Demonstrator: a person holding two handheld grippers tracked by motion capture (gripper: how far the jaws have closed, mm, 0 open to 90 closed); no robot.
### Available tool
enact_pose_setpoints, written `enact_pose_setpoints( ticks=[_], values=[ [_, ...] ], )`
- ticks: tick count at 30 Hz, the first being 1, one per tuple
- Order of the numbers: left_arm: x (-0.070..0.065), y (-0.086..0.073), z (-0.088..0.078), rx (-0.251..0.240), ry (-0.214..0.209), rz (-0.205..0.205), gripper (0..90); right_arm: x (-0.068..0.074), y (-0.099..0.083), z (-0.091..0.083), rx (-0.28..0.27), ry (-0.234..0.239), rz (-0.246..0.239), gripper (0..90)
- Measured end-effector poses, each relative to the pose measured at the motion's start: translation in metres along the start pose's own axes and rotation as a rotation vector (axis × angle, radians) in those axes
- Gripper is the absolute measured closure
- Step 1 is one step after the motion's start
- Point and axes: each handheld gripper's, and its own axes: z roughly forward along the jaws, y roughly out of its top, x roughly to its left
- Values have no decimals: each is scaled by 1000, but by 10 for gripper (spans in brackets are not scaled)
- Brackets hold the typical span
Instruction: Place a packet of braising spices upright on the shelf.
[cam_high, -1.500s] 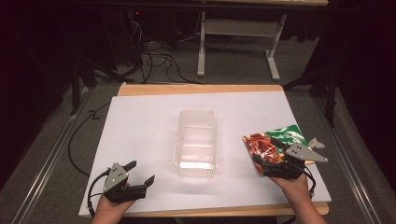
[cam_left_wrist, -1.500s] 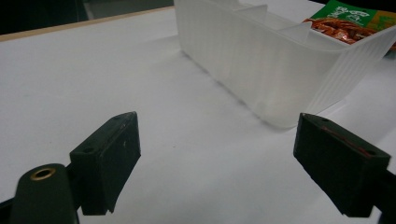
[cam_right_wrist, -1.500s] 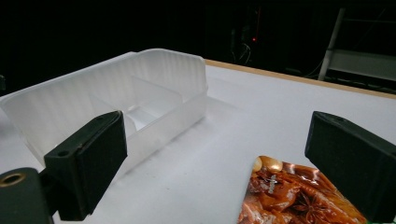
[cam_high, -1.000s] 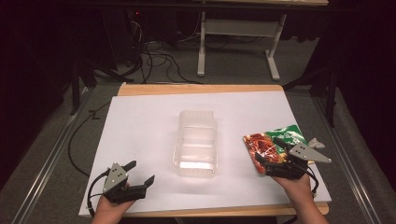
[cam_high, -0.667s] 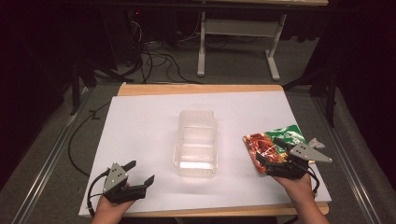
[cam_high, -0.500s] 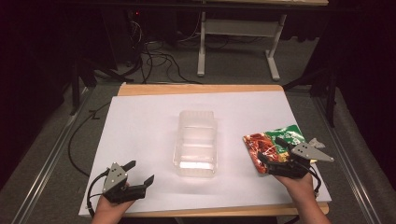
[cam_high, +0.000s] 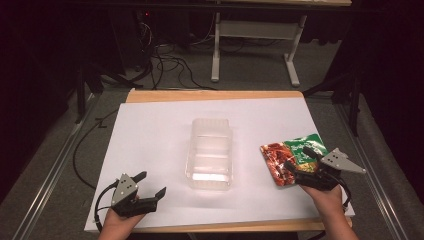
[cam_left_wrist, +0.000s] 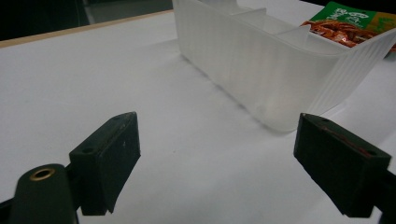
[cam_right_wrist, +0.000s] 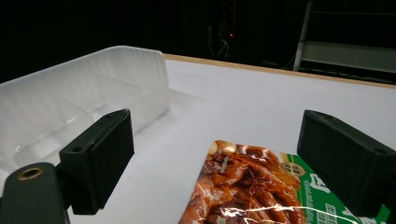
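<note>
A clear plastic container with dividers stands in the middle of the white-covered table. To its right a red and green food packet lies flat. My right gripper hovers at the packet's near edge, jaws wide apart. They have just been closing a little, and no pad presses on anything. In the right gripper view the packet lies low between the jaws, with the container to the left. My left gripper rests open near the front left, holding nothing. Its own view faces the container and the packet beyond.
White paper covers the wooden tabletop almost to its edges. Behind the table are dark floor, loose cables and a white desk frame. A cable trails off the table's left side.
The right gripper has drifted slightly to the right at the packet's near edge. The left gripper, the container and the packet have stayed put.
</note>
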Motion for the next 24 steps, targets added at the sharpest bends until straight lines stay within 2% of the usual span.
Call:
enact_pose_setpoints(
  ticks=[7, 16, 24],
  values=[
    [-1, 2, 4, 0, -8, 7, 151, -11, -5, -5, 18, -22, 20, 98],
    [-2, 5, 11, 7, -21, 19, 151, -32, -14, -13, 34, -69, 85, 91],
    [-3, 6, 13, 8, -24, 19, 151, -52, -22, -21, 54, -133, 126, 98]
  ],
)
